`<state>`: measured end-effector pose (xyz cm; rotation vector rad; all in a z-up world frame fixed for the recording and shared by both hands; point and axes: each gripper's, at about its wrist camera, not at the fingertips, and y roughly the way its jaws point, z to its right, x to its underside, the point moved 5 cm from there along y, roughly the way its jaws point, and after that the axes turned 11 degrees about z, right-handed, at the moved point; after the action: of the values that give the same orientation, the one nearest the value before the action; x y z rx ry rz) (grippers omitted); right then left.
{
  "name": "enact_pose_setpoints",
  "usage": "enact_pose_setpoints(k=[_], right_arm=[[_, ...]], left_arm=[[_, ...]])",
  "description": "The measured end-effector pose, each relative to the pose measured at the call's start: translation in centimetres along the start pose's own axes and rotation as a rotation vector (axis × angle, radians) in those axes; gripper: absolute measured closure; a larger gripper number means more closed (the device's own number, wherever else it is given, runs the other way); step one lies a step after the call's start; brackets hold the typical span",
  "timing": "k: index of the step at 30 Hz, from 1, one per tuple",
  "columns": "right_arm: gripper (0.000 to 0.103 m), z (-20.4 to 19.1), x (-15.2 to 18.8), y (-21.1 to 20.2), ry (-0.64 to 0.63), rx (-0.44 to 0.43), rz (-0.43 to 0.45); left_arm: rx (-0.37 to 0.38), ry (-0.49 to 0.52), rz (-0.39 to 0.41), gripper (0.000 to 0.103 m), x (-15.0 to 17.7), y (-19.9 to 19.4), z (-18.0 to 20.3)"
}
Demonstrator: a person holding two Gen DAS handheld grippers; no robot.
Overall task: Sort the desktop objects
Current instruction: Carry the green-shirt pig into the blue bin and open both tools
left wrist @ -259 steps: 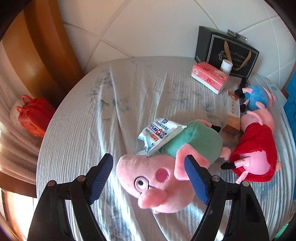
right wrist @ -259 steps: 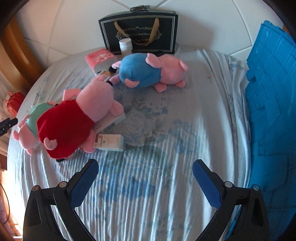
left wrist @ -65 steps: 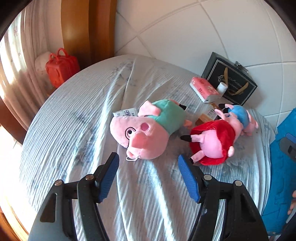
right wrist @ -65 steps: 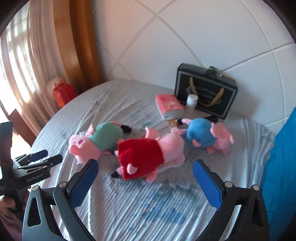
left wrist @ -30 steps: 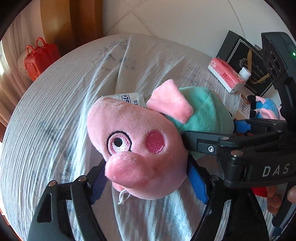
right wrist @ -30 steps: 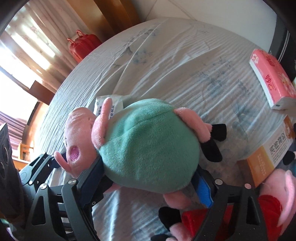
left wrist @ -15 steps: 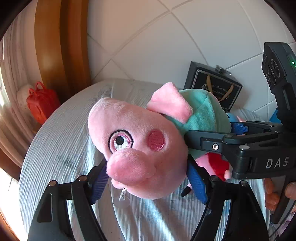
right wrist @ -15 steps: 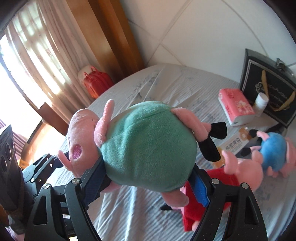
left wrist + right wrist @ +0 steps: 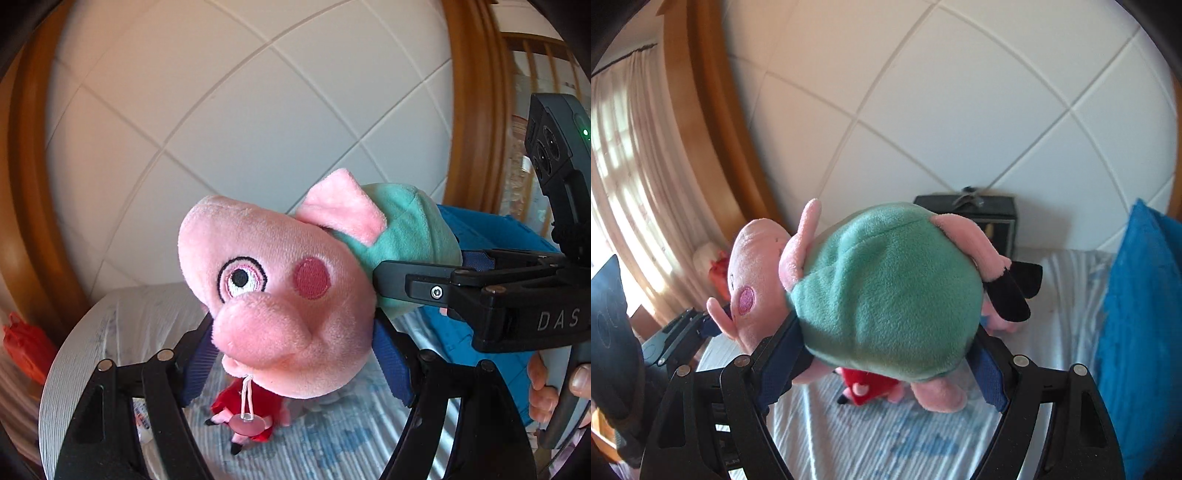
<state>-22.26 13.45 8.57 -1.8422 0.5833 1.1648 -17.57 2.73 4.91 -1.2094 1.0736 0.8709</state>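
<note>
A pink pig plush in a green shirt (image 9: 280, 295) is held in the air, high above the table. My left gripper (image 9: 295, 354) is shut on its head. My right gripper (image 9: 882, 358) is shut on its green body (image 9: 886, 291) and shows in the left wrist view at the right (image 9: 480, 291). A pig plush in a red dress (image 9: 255, 413) lies on the striped tablecloth (image 9: 332, 443) far below; it also shows in the right wrist view (image 9: 868, 387).
A blue crate (image 9: 1137, 325) stands at the right of the table. A black gift bag (image 9: 993, 218) leans on the tiled wall at the back. A red bag (image 9: 26, 350) sits off the table at the left by a curtain (image 9: 631, 184).
Both grippers have lifted the green-shirted pig higher off the table. The views now tilt up to the wall, and the table objects look smaller and lower.
</note>
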Motion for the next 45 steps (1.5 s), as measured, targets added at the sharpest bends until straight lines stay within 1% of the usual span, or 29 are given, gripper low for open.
enact_pose_setpoints(k=[2, 7, 12, 15, 18, 21, 24, 27, 30, 32, 33, 35, 36, 38, 41, 43, 45], right_arm=[[0.02, 2.9, -1.0, -3.4, 0.02, 0.064, 0.042], [0.019, 10.5, -2.7, -11.0, 0.076, 0.216, 0.116], [0.019, 18.0, -3.1, -17.9, 0.125, 0.345, 0.158], [0.019, 22.4, -2.9, -20.9, 0.158, 0.411, 0.161], [0.019, 26.8, -2.4, -23.2, 0.205, 0.455, 0.154], [0.019, 31.1, -1.7, -24.6, 0.25, 0.487, 0.133], [0.019, 34.4, -0.7, -25.1, 0.288, 0.513, 0.093], [0.018, 36.8, 0.9, -26.1, 0.319, 0.528, 0.047], [0.015, 38.8, 2.3, -25.5, 0.344, 0.542, 0.007], [0.014, 40.2, 3.3, -25.3, 0.37, 0.54, -0.016], [0.014, 40.6, 3.7, -25.1, 0.385, 0.542, -0.029], [0.014, 41.0, 4.4, -25.1, 0.388, 0.574, -0.049], [0.013, 41.3, 4.6, -25.1, 0.388, 0.587, -0.056], [0.012, 42.0, 4.7, -24.9, 0.4, 0.584, -0.07], [0.011, 42.2, 4.7, -25.0, 0.393, 0.608, -0.081], [0.0, 41.7, 4.5, -25.3, 0.383, 0.61, -0.073], [0.0, 40.8, 3.9, -25.7, 0.361, 0.611, -0.058]], left_arm=[[0.072, 0.031, 0.021, 0.026, -1.8, 0.5, 3.6], [0.233, 0.097, 0.043, 0.026, -5.5, 2.4, 13.3], [0.365, 0.156, 0.035, 0.026, -7.5, 4.2, 23.2], [0.429, 0.17, -0.006, 0.026, -8.1, 5.4, 28.7], [0.477, 0.179, -0.064, 0.026, -8.2, 6.9, 33.4], [0.5, 0.194, -0.128, 0.026, -7.9, 8.9, 37.5], [0.511, 0.208, -0.209, 0.026, -6.9, 11.3, 41.0], [0.516, 0.205, -0.3, 0.024, -5.5, 13.3, 43.1], [0.51, 0.174, -0.403, 0.024, -4.1, 14.9, 44.2], [0.491, 0.157, -0.46, 0.024, -3.1, 15.7, 44.5], [0.477, 0.161, -0.474, 0.024, -2.8, 15.9, 44.8], [0.453, 0.178, -0.515, 0.024, -2.1, 16.0, 44.8], [0.449, 0.175, -0.527, 0.024, -2.0, 16.0, 44.7], [0.433, 0.184, -0.536, 0.024, -2.1, 16.0, 44.5], [0.406, 0.205, -0.533, 0.024, -2.0, 15.5, 43.7], [0.4, 0.212, -0.528, 0.024, -2.1, 15.5, 43.1], [0.398, 0.219, -0.517, 0.024, -2.5, 15.0, 42.4]])
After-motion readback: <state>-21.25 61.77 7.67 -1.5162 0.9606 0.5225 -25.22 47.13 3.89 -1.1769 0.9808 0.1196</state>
